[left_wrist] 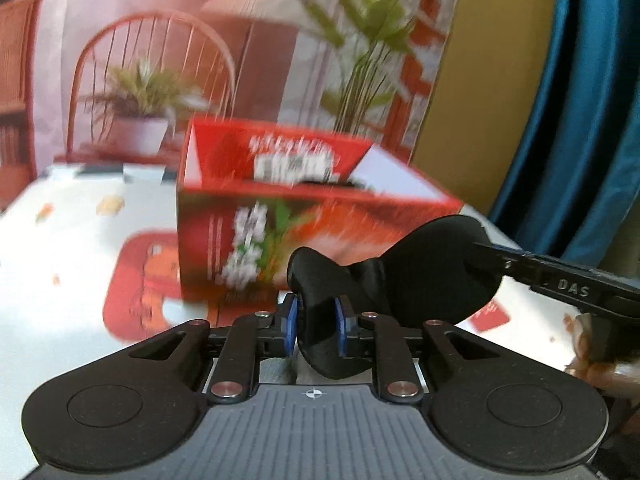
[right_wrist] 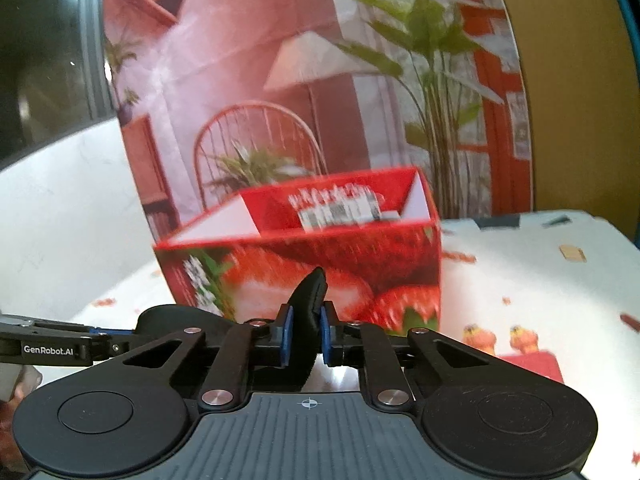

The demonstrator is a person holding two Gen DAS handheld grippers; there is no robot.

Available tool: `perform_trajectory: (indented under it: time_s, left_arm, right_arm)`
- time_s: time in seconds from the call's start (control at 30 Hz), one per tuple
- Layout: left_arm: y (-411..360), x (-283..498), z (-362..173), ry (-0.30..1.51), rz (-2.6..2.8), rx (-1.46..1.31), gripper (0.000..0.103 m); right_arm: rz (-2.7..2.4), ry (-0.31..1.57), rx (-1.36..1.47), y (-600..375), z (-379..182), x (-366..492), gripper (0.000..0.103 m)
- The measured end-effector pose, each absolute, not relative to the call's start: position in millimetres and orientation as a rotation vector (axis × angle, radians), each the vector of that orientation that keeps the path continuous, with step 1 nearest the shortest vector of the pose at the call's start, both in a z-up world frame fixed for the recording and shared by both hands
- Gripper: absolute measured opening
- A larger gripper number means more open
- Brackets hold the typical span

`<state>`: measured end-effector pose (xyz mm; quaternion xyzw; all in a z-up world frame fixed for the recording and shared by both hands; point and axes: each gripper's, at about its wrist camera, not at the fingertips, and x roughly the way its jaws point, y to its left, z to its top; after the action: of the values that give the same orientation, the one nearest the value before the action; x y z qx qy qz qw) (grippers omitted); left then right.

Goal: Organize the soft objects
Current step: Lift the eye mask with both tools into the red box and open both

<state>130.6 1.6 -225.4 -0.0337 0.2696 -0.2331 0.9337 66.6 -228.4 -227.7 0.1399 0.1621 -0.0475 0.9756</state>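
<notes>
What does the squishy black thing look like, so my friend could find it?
Start at the big red box with flowers and strawberries on the white table. Right in front of it, both tools, left tool and right tool, pinch a floppy black pad, the only all-black soft thing there.

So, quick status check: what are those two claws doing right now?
Left gripper and right gripper both shut on one black sleep mask, an end each. Open strawberry-print box ahead on the table. Nothing in the way.
</notes>
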Motion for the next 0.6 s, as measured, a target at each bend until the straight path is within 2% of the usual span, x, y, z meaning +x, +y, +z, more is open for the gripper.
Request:
perform_trajectory:
  time_s: [0.37, 0.6]
  left_arm:
    - [-16.5, 136.3, -140.7, 0.365, -0.482, 0.021, 0.020]
    - [-24.1, 192.4, -128.6, 0.401, -0.451, 0.021, 0.020]
  right_arm:
    - [-0.055, 0.165, 0.302, -251.0, -156.3, 78.9, 0.013]
    - [-0.026, 0.198, 0.385, -270.1, -129.2, 128.2, 0.010]
